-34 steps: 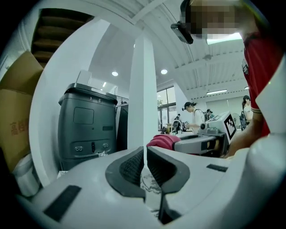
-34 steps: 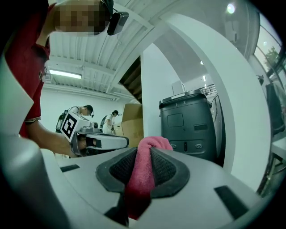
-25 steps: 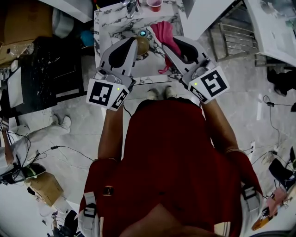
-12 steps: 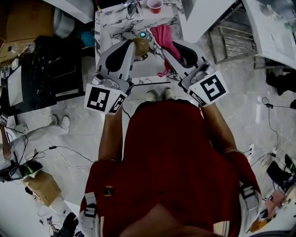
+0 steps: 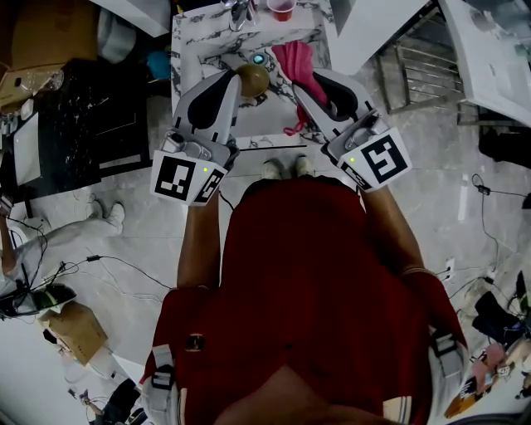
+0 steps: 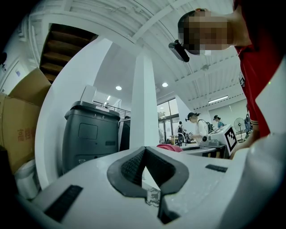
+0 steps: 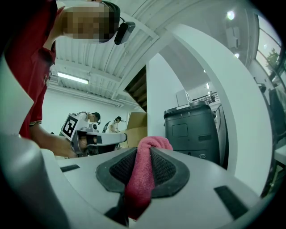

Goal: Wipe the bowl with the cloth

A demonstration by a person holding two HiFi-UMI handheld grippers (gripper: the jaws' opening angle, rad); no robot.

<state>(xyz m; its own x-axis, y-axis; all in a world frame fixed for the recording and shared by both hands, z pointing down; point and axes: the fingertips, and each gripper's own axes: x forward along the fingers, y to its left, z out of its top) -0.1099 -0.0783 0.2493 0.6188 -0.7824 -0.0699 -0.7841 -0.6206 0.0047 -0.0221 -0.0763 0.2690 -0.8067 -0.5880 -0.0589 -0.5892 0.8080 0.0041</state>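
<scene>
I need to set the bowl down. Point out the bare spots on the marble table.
Bare marble shows at the table's left rear, between the metal fixture, the bowl and the left gripper. A narrow strip lies near the front edge, between it and the right gripper. The centre, around the cloth, is crowded.

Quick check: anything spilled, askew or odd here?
Nothing stands out. The right hand-held gripper is shut on the pink cloth, the brown bowl is by the left hand-held gripper's tip, and the marble counter shows no spill.
</scene>
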